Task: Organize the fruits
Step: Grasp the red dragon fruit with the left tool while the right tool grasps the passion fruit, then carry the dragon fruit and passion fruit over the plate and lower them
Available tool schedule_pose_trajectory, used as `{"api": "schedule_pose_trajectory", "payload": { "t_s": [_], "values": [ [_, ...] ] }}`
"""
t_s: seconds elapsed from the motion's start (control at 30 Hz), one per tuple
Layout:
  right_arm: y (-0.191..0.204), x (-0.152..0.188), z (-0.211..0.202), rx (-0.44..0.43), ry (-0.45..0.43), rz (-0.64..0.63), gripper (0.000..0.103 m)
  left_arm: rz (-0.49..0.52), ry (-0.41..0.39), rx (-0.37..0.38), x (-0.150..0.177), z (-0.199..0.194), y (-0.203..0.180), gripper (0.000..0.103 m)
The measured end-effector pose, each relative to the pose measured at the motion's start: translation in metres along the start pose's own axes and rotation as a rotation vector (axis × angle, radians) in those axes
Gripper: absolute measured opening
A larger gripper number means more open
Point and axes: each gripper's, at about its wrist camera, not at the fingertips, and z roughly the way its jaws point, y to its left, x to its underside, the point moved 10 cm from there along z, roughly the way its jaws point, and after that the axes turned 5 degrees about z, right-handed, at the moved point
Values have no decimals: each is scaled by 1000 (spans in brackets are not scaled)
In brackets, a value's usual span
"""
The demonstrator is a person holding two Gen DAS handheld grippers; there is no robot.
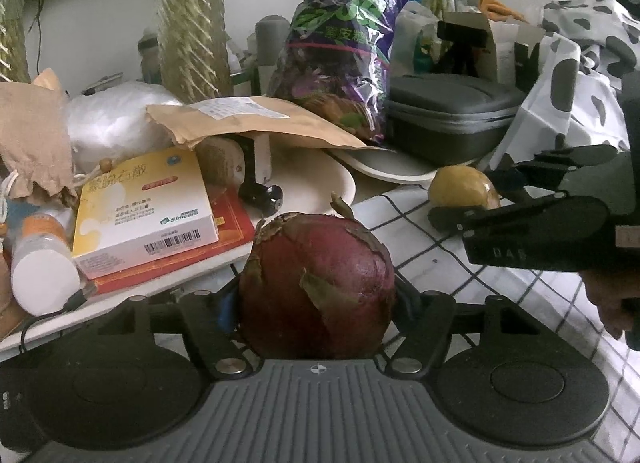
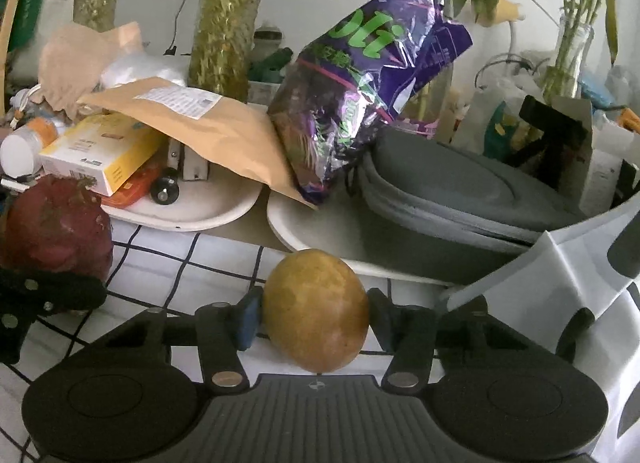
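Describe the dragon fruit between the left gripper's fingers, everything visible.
The dragon fruit is round, with deep red-magenta skin and dried, brownish-green scales curling off it, one tip sticking up at the top. It looks whole and a little wilted. It sits upright on the white black-checked tablecloth, between the fingers of the left gripper, which press against both its sides. Behind it lie a cream plate and a yellow-white medicine box.

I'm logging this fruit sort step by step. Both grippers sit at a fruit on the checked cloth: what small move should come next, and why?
Probably lift both fruits a little off the checked cloth. The left gripper has its fingers against both sides of the dragon fruit, and the right gripper likewise brackets the yellow fruit. Both fruits rest on the cloth.
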Motion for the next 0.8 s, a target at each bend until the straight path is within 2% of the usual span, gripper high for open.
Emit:
{"api": "schedule_pose_trajectory", "payload": {
  "t_s": [0.37, 0.8],
  "values": [
    [-1, -6, -32, -52, -21, 52, 56, -10, -18, -23, -11, -36, -13, 67],
    [6, -2, -93, -133, -35, 129, 56, -28, -38, -43, -10, -92, -26, 67]
  ]
}}
